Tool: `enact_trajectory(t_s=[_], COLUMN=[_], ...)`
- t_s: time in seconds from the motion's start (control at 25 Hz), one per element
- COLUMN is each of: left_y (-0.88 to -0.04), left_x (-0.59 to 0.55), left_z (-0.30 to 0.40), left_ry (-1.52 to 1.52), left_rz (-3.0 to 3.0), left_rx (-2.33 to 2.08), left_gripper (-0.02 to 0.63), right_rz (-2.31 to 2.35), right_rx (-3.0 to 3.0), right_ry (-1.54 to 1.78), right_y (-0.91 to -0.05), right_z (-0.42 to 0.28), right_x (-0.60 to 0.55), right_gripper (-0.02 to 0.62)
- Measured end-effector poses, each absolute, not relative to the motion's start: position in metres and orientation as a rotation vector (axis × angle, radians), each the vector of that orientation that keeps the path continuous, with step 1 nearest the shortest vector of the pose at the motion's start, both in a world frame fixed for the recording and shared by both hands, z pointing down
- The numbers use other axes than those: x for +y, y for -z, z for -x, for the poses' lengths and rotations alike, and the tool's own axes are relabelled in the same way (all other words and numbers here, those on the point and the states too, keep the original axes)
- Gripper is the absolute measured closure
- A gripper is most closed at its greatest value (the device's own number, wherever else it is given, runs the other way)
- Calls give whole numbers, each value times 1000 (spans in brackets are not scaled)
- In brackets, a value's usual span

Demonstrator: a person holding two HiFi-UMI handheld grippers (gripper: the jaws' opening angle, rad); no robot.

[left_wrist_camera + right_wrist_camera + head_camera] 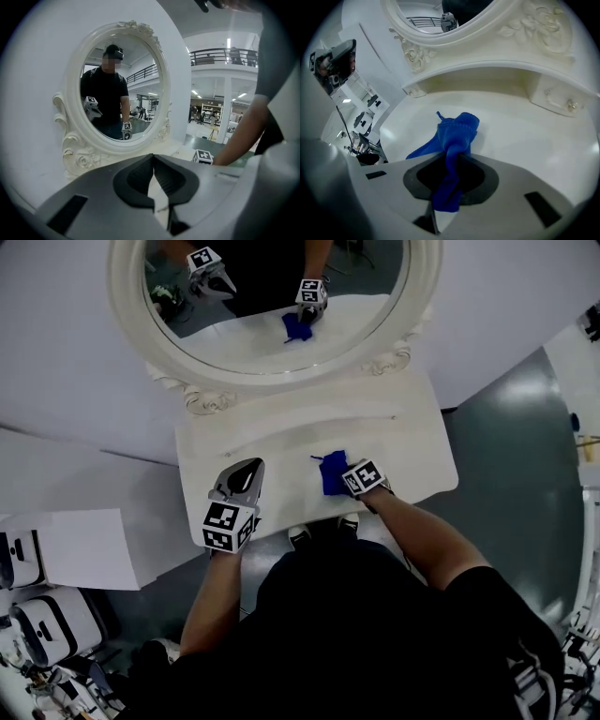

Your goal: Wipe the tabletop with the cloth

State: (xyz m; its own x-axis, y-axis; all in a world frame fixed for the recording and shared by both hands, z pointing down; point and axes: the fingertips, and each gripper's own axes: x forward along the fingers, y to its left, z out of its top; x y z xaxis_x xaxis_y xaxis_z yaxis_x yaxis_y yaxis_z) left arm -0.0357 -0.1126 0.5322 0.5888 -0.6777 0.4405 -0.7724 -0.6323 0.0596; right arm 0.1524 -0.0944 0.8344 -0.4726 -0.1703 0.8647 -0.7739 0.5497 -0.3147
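Note:
A blue cloth (331, 472) lies bunched on the white tabletop (281, 442) near its front edge. My right gripper (345, 476) is shut on the blue cloth (457, 133), whose loose end spreads on the surface ahead of the jaws. To the left, my left gripper (246, 472) hovers over the front left part of the tabletop, jaws shut with nothing between them. In the left gripper view the left gripper (153, 161) points toward the mirror, and the right gripper's marker cube (203, 156) shows at the right.
An oval mirror in an ornate white frame (202, 395) stands at the back of the tabletop and reflects both grippers and the cloth. A raised back ledge (497, 70) runs below it. White boxes and equipment (37, 615) sit on the floor at left.

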Motion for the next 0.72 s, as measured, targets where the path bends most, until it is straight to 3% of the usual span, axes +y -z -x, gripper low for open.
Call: enact_trajectory(t_s=[0.72], left_y=[-535], left_x=[-135], left_z=[-85], left_ry=[-580], left_rz=[-2696], left_rx=[-980], left_gripper=[594], right_rz=[-1148], right_rx=[-1749], right_ry=[-1036], right_y=[-834], right_z=[-394], right_x=[-76], right_gripper=[532])
